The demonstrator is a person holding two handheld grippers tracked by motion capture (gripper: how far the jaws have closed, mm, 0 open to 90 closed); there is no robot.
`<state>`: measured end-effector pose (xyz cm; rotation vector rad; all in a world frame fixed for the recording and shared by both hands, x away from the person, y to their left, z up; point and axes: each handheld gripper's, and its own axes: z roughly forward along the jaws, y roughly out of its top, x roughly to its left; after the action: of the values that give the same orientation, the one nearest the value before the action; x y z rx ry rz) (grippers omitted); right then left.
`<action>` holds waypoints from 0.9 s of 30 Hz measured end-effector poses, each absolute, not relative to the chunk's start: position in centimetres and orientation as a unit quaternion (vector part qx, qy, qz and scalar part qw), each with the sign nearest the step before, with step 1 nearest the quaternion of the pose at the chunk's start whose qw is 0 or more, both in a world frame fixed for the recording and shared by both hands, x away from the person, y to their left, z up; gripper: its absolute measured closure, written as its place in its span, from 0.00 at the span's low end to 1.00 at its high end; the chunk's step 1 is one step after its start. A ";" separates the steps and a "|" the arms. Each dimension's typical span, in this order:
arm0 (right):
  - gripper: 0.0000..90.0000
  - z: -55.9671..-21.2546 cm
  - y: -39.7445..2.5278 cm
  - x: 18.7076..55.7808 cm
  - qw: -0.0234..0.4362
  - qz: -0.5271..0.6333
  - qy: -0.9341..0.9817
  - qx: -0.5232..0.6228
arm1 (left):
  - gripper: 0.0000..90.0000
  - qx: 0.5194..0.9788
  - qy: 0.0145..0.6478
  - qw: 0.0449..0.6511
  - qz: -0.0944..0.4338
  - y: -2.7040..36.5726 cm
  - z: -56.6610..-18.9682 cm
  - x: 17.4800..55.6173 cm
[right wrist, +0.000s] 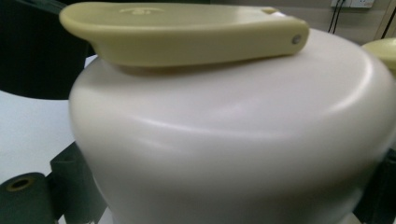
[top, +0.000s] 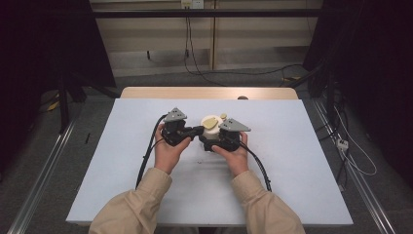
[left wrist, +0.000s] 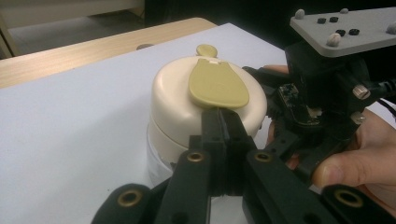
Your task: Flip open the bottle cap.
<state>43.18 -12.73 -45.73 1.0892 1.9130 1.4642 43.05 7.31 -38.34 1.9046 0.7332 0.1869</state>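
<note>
Cream lidded container (top: 210, 127) mid-table, olive flip tab (left wrist: 217, 84) on top. Right gripper (top: 219, 141) straddles its body, likely bracing; grip unclear. Left gripper (left wrist: 223, 122) jaws together at tab's edge, probably to pry.

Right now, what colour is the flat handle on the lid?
Olive-yellow handle, clearest in the left gripper view.

Tan sleeves (top: 131, 207); each black hand-held gripper (top: 195, 130) carries a grey three-cornered plate (top: 175, 115) and a black cable (top: 146, 158).
</note>
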 end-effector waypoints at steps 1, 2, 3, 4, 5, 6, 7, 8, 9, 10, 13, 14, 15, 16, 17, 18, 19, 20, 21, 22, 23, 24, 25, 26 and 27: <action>0.07 -45.7 -12.7 43.2 0.246 0.537 0.701 0.399 | 1.00 0.796 0.305 0.517 0.079 7.3 -38.3 43.0; 0.07 -45.7 -12.7 43.2 0.246 0.537 0.701 0.399 | 1.00 0.796 0.306 0.516 0.081 7.3 -38.2 43.0; 0.07 -45.7 -12.7 43.2 0.247 0.536 0.701 0.399 | 1.00 0.795 0.306 0.517 0.081 7.2 -38.2 43.1; 0.07 -45.7 -12.7 43.2 0.246 0.537 0.701 0.399 | 1.00 0.795 0.306 0.517 0.082 7.3 -38.1 43.1; 0.07 -45.7 -12.7 43.2 0.246 0.537 0.701 0.399 | 1.00 0.796 0.305 0.517 0.082 7.2 -38.1 43.1; 0.07 -45.7 -12.7 43.2 0.246 0.537 0.701 0.399 | 1.00 0.795 0.306 0.517 0.082 7.2 -38.0 43.1; 0.07 -45.7 -12.7 43.2 0.246 0.537 0.701 0.399 | 1.00 0.794 0.306 0.519 0.082 7.1 -38.0 43.1; 0.07 -45.7 -12.7 43.2 0.247 0.536 0.701 0.400 | 1.00 0.796 0.304 0.517 0.083 7.1 -37.9 43.1; 0.07 -45.7 -12.7 43.2 0.247 0.537 0.701 0.399 | 1.00 0.796 0.304 0.517 0.082 7.0 -37.8 43.1; 0.07 -45.7 -12.7 43.2 0.246 0.537 0.701 0.399 | 1.00 0.794 0.304 0.519 0.084 7.0 -37.8 43.1; 0.07 -45.7 -12.7 43.2 0.246 0.537 0.701 0.399 | 1.00 0.792 0.306 0.521 0.084 6.9 -37.7 43.1; 0.07 -45.7 -12.7 43.2 0.247 0.536 0.701 0.400 | 1.00 0.792 0.305 0.522 0.084 6.9 -37.6 43.2; 0.07 -45.7 -12.7 43.2 0.246 0.537 0.701 0.399 | 1.00 0.793 0.304 0.521 0.085 6.9 -37.6 43.2; 0.07 -45.7 -12.7 43.2 0.246 0.537 0.701 0.399 | 1.00 0.793 0.303 0.521 0.085 6.9 -37.6 43.2; 0.07 -45.7 -12.7 43.2 0.246 0.537 0.701 0.399 | 1.00 0.792 0.303 0.522 0.086 6.9 -37.6 43.2; 0.07 -45.7 -12.7 43.2 0.246 0.537 0.701 0.399 | 1.00 0.792 0.304 0.523 0.086 6.9 -37.5 43.2; 0.07 -45.7 -12.7 43.2 0.246 0.537 0.701 0.399 | 1.00 0.792 0.305 0.522 0.086 6.9 -37.5 43.2; 0.07 -45.7 -12.7 43.2 0.246 0.537 0.701 0.399 | 1.00 0.791 0.305 0.523 0.086 6.9 -37.4 43.2; 0.07 -45.7 -12.7 43.2 0.246 0.537 0.701 0.399 | 1.00 0.791 0.305 0.523 0.087 6.8 -37.4 43.3; 0.07 -45.7 -12.7 43.2 0.246 0.537 0.701 0.399 | 1.00 0.791 0.305 0.523 0.087 6.8 -37.3 43.3; 0.07 -45.7 -12.7 43.2 0.246 0.537 0.701 0.399 | 1.00 0.791 0.305 0.523 0.087 6.8 -37.3 43.3; 0.07 -45.7 -12.7 43.2 0.246 0.537 0.701 0.399 | 1.00 0.791 0.305 0.524 0.087 6.8 -37.2 43.3; 0.07 -45.7 -12.7 43.2 0.246 0.537 0.701 0.399 | 1.00 0.790 0.305 0.524 0.088 6.8 -37.2 43.3; 0.07 -45.7 -12.7 43.2 0.246 0.537 0.701 0.399 | 1.00 0.789 0.305 0.525 0.089 6.7 -37.1 43.3; 0.07 -45.7 -12.7 43.2 0.246 0.537 0.701 0.399 | 1.00 0.789 0.305 0.525 0.088 6.7 -37.1 43.3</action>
<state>43.19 -12.73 -45.73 1.0898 1.9132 1.4644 43.32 6.74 -37.09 1.8884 0.7293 0.2112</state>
